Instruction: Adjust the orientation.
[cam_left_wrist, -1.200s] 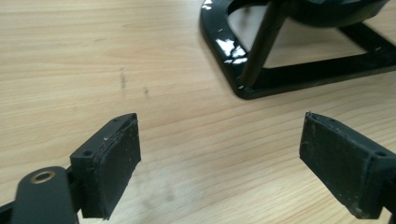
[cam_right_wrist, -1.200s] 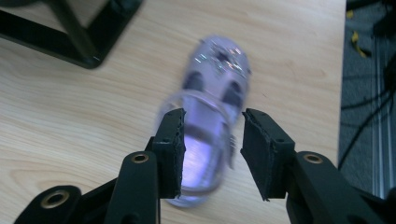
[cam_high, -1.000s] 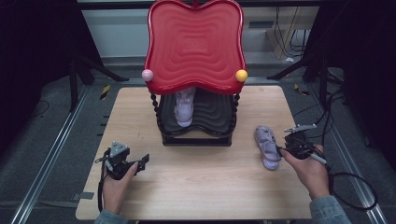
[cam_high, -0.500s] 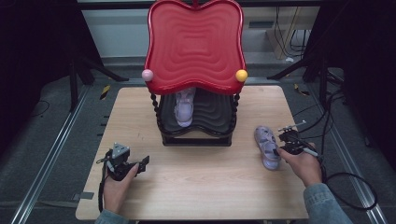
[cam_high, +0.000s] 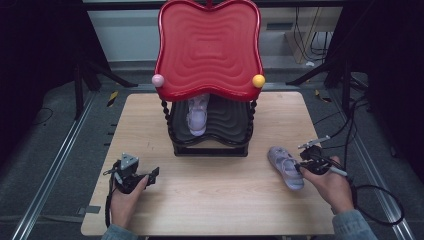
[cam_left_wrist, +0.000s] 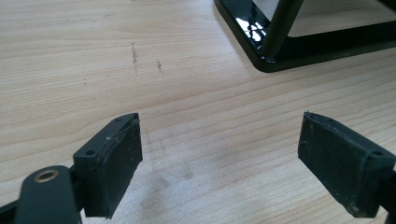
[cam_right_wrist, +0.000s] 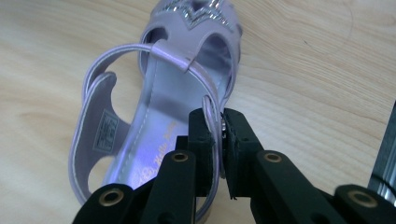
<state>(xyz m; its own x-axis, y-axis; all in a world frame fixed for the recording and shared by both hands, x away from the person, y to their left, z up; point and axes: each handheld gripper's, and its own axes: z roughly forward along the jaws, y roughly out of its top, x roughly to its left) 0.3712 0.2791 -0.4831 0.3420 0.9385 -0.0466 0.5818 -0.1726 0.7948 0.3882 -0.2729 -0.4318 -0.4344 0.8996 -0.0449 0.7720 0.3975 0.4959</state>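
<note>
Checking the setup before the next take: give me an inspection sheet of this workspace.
Surface: wooden table, faint marks, otherwise bare.
Job's things: lilac sandal on the table at right; matching sandal on the lower shelf of the red-topped rack.
Clutter: nothing seen.
Grippers: right gripper has just been closing, now pinching the sandal's side strap; left gripper open, nothing between its jaws, over bare wood.
Cables: black cable loops off the table's right edge.
Surroundings: dark stands, metal rails on grey floor.

One sandal (cam_high: 197, 116) sits in the rack (cam_high: 210, 145) mid-table; 2nd sandal (cam_high: 285, 166) lies on tbl right-front of rack.
</note>
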